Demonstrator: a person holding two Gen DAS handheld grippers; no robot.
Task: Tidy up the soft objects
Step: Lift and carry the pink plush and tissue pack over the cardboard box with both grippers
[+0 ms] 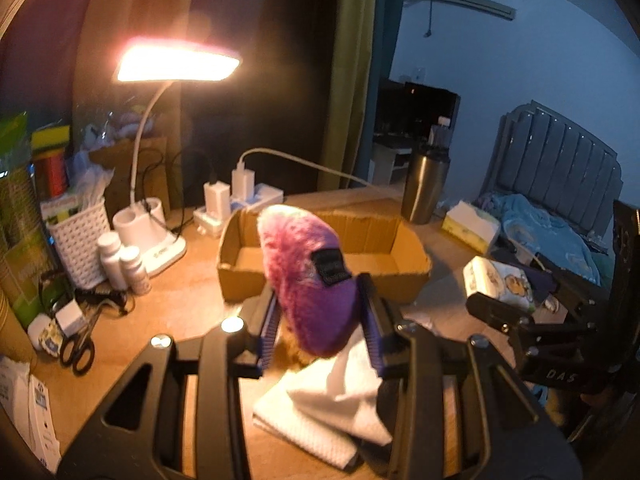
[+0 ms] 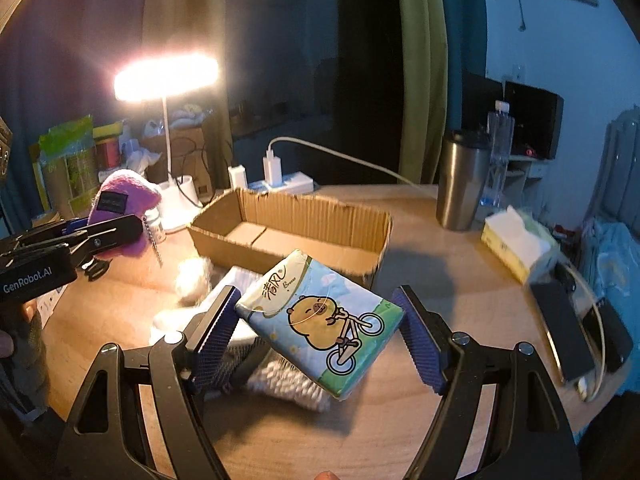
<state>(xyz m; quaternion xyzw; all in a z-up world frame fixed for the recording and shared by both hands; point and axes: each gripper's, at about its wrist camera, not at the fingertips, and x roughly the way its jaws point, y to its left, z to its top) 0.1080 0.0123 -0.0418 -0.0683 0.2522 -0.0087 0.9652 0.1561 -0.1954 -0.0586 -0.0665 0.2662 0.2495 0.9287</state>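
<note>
soft things held above the bench point(image 2: 420, 240), cardboard box point(image 2: 288, 232) waiting at 12 o'clock.
largest first: the box is shallow and its near wall could catch a low carry. the tissue pack point(image 2: 320, 320) sits tilted in the right hand-held gripper point(image 2: 320, 334), whose right pad looks barely touching, so it may slip out. the purple plush point(image 1: 310, 280) is clamped by the left hand-held gripper point(image 1: 320, 320). only the right view shows its dangling chain point(image 2: 154, 242), a likely snag; only the left view shows the white towel point(image 1: 320, 412) directly beneath.

Fuzzy purple plush point(image 1: 310, 276) and cartoon tissue pack point(image 2: 320, 320) both held aloft.
</note>
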